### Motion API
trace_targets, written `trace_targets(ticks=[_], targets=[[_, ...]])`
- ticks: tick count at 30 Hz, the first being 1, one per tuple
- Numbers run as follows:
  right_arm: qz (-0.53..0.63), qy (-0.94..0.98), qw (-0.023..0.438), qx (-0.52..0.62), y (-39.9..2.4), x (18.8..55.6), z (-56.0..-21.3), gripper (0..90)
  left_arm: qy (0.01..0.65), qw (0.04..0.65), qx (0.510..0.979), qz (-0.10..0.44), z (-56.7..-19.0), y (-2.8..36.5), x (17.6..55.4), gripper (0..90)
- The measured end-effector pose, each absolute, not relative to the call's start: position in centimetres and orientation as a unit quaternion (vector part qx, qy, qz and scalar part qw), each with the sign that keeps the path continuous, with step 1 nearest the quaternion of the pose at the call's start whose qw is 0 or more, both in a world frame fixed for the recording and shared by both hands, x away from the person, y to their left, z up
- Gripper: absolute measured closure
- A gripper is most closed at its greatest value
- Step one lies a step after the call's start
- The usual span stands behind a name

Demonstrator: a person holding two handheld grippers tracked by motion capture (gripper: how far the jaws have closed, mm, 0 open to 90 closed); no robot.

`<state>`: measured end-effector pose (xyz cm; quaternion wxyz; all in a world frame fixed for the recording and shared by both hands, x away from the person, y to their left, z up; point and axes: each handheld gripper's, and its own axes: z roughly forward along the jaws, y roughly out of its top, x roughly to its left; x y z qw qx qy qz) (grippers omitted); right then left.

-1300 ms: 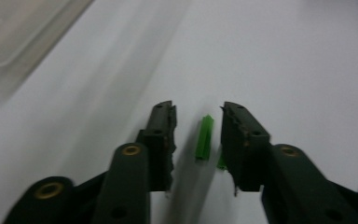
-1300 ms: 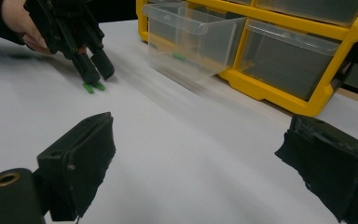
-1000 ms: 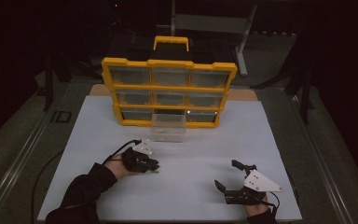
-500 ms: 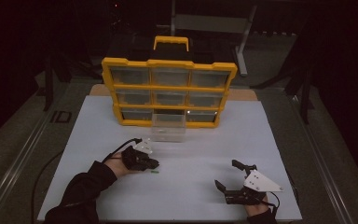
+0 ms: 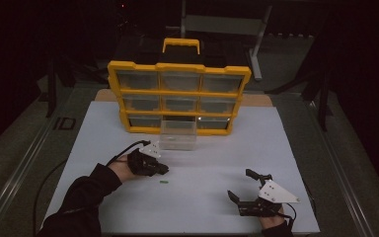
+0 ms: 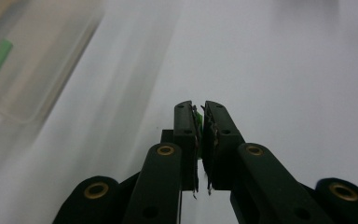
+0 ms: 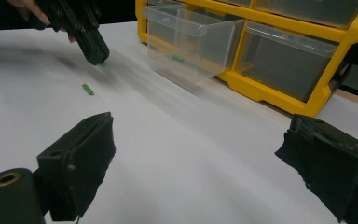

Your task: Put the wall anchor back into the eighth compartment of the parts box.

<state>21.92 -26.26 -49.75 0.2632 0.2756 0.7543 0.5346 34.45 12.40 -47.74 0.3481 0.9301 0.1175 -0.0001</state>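
Note:
My left gripper (image 5: 165,170) hovers just above the white sheet, in front of the pulled-out clear drawer (image 5: 178,136). Its jaws are shut on a small green piece (image 6: 197,122), whose thin edge shows between the pads. A second green piece (image 5: 164,181) lies loose on the sheet just in front of that gripper, also seen from the right gripper view (image 7: 88,89). One more green piece (image 7: 178,58) rests inside the drawer. My right gripper (image 5: 241,185) sits low at the front right, open, with nothing between its pads (image 7: 81,163).
A yellow organizer (image 5: 178,66) with several clear drawers stands at the back of the white sheet (image 5: 256,148), carry handle on top. The open drawer (image 7: 193,37) juts out from its bottom row. Dark metal table rails flank the sheet.
My left gripper has lifted a little off the sheet with the green piece in its jaws. The right gripper has stayed put.

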Motion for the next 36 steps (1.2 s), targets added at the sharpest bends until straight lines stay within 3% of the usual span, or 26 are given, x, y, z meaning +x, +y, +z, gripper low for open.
trace_targets(ticks=[36], targets=[[0.535,0.754,0.264,0.276,-26.3,21.9,-49.7,8.4,0.086,0.385,0.918,0.034,-38.7,12.2,36.7,83.8]])
